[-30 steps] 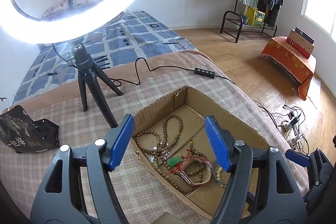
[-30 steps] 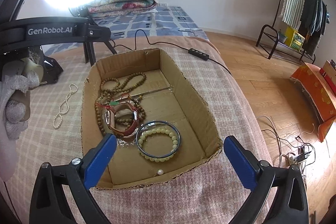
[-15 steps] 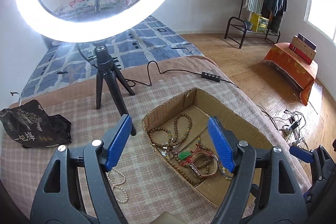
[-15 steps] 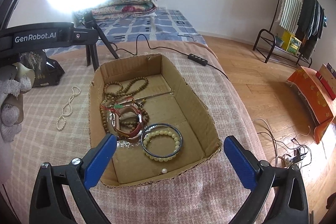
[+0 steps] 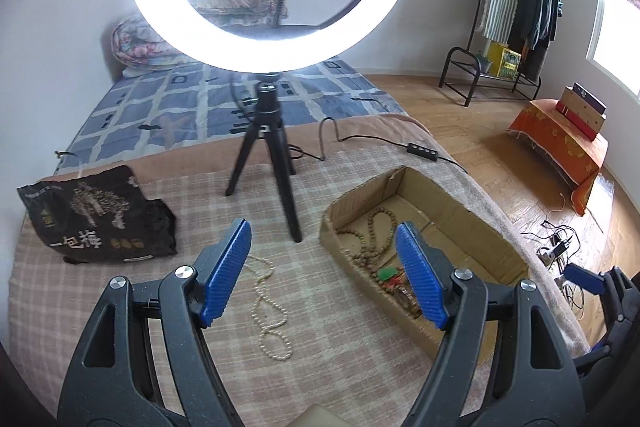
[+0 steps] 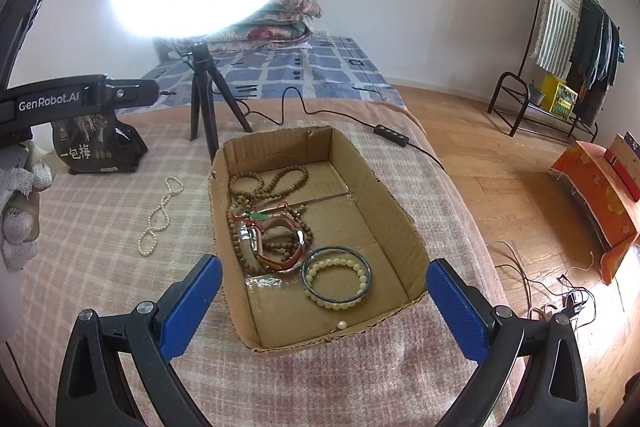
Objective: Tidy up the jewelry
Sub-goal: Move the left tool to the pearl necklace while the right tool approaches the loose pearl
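Note:
A pearl necklace lies loose on the checked blanket, left of an open cardboard box. Inside the box lie brown bead strings, a watch with a red band, a dark bangle around a pale bead bracelet and a single pearl. My left gripper hangs open and empty above the blanket, the necklace showing between its blue pads. My right gripper is open wide over the box's near end, holding nothing.
A ring light on a black tripod stands behind the box, its cable and switch trailing right. A black printed bag lies at the left. The bed's right edge drops to a wooden floor with cables.
The left gripper swung left, from over the box to over the blanket, bringing the pearl necklace into view. The right gripper drew back and rose slightly. Both stayed open.

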### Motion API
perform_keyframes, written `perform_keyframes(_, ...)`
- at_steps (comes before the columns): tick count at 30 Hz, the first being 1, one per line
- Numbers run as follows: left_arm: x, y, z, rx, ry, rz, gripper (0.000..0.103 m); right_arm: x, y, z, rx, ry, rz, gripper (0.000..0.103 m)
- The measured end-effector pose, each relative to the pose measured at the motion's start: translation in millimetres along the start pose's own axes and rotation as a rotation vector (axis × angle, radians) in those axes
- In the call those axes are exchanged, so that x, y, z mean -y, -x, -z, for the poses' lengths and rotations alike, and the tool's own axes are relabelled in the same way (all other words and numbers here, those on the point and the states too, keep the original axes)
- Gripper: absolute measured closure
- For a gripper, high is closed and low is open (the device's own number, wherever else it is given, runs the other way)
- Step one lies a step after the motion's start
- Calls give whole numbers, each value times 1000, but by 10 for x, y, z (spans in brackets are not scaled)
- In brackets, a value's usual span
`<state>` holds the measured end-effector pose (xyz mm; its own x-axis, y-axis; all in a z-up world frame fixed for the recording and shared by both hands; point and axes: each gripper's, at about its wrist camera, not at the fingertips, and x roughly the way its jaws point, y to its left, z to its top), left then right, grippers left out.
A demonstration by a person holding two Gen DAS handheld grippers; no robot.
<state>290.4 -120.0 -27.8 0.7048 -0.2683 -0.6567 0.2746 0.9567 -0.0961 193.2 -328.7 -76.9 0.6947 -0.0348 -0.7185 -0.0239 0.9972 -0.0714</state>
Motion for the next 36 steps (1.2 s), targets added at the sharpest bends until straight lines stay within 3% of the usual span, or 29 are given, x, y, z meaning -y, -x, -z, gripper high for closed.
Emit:
perform_keyframes(7, -489, 236, 82, 16, 51, -48, 26, -154, 145, 53, 22, 28, -32, 0)
perform_keyframes(16, -901, 275, 342, -26, 114, -76, 26, -423, 233, 268, 28, 91, -105, 0)
perform_keyframes(25, -963, 214, 585, -65, 97, -71, 26, -642, 220, 591, -56, 105, -224, 1)
perform_keyframes(36, -859, -20, 789, -131, 82, -39, 26, -937, 182, 1046, -158, 117, -263, 17)
